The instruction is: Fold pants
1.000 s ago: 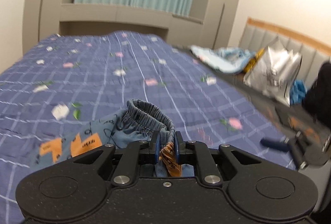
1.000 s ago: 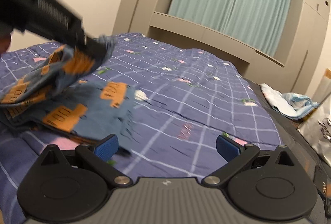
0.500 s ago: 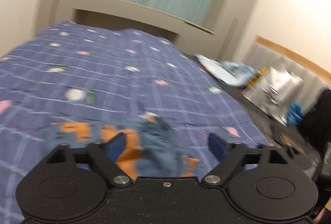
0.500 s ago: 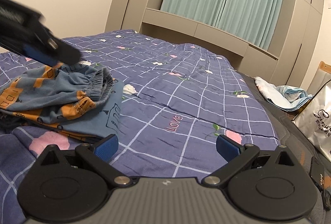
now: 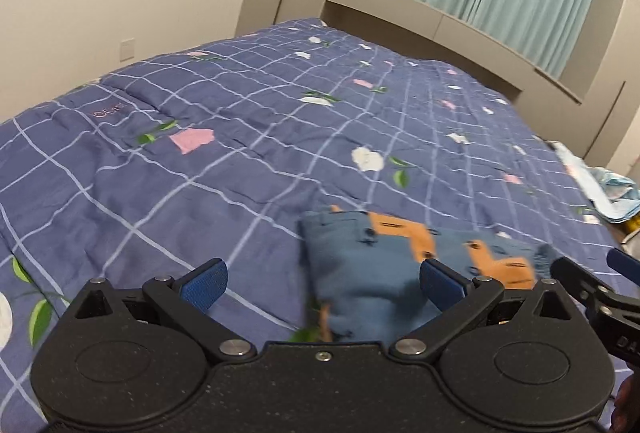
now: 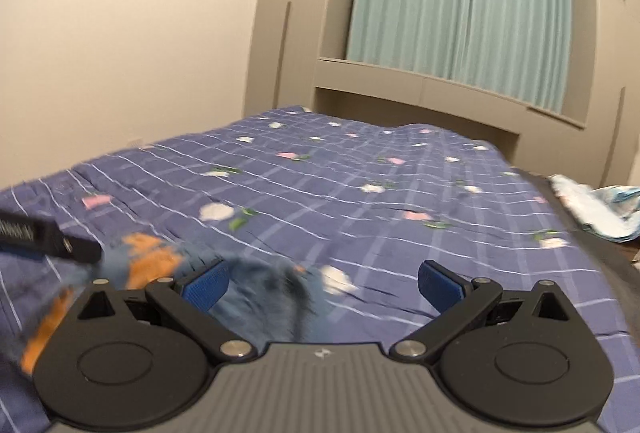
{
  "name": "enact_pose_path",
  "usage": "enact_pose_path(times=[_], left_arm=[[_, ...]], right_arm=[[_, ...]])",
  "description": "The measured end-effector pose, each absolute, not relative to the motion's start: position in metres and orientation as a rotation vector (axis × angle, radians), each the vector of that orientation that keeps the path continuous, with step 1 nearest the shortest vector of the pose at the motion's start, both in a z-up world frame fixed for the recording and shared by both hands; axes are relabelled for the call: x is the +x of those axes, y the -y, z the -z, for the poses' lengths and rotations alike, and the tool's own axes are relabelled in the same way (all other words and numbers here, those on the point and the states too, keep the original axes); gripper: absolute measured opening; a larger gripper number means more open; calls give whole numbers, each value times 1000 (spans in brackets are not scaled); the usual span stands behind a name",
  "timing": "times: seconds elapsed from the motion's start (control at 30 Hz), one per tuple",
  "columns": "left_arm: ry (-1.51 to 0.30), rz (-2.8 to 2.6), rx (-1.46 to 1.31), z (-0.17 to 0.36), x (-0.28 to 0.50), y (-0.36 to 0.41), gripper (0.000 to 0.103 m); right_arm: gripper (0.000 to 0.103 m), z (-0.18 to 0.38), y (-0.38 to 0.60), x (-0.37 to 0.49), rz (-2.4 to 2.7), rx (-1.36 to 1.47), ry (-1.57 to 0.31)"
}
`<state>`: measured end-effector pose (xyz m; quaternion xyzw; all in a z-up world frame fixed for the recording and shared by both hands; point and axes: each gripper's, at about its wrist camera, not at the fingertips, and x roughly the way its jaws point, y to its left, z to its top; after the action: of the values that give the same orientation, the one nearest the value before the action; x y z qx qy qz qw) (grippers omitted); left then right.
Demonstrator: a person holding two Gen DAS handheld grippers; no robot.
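Note:
The blue pants with orange prints [image 5: 384,265] lie folded in a bundle on the purple checked bedspread [image 5: 240,137]. My left gripper [image 5: 322,283] is open and empty, just above and left of the bundle. The right gripper's finger tip shows at the right edge of the left wrist view [image 5: 624,267]. In the right wrist view the pants [image 6: 256,285] are blurred, low at the left. My right gripper [image 6: 322,283] is open and empty beside them. The left gripper [image 6: 48,239] shows there as a black bar at the left.
The bed [image 6: 400,193] runs back to a beige wall unit with teal curtains [image 6: 460,1]. A pale blue and white cloth heap [image 6: 592,205] lies at the bed's right edge; it also shows in the left wrist view [image 5: 600,189].
My left gripper opened and let go of the pants' waistband; the pants dropped onto the bed. Both cameras have swung to the left. The right gripper stayed open.

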<state>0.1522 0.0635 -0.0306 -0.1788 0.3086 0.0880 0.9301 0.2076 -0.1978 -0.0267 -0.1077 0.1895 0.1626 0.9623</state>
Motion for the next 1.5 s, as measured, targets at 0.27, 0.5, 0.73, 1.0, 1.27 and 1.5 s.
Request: enact_pose_path(times=[0.27,0.5,0.73,1.0,1.27,1.5], left_arm=[[-660,-203,-377,52,156,-75,102],[-649,-196,-357,39,143,-67,102],[-655,-110,-324,34,120,-43,102],[-721,-113,-315,53,116,-35,102],[-720,-115,-310,53,115,-35,102],[-719,-115,-310,53,115,-35,102]], right_arm=[[103,55,200,230,-182,-249,-473],[103,54,213,221,-168,-211,-483],[103,43,214,189,-262,-191,-472],[103,60,226,178,-265,-130,-535],[103,70,233,177,-279,-72,-550],[103,71,240,180,-295,-20,-564]])
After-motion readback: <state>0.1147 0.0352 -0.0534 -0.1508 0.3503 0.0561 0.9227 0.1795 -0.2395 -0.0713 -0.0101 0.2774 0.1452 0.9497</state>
